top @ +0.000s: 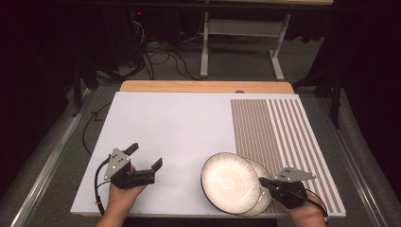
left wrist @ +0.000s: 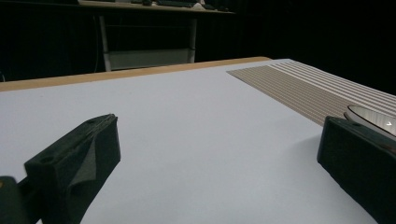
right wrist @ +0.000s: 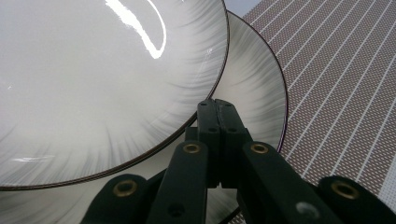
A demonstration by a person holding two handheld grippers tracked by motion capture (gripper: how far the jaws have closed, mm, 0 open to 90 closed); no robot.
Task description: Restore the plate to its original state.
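Right gripper [right wrist: 218,109] clenched, jaws pressed together with nothing between, tips over the lower plate [right wrist: 254,88] beside the upper plate [right wrist: 93,79] overlapping it; a nudge could skid the upper plate; left gripper [top: 144,157], beyond both plates, released, idle.

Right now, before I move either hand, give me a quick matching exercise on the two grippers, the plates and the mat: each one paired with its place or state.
Things:
1. left gripper
2. right gripper
3. upper plate
4. striped mat

Places or states:
A. lies partly over a second plate
B. jaws wide apart over bare white table
C. covers the table's right part
D. jaws shut, tips at the upper plate's rim

Pairs: 1-B, 2-D, 3-A, 4-C
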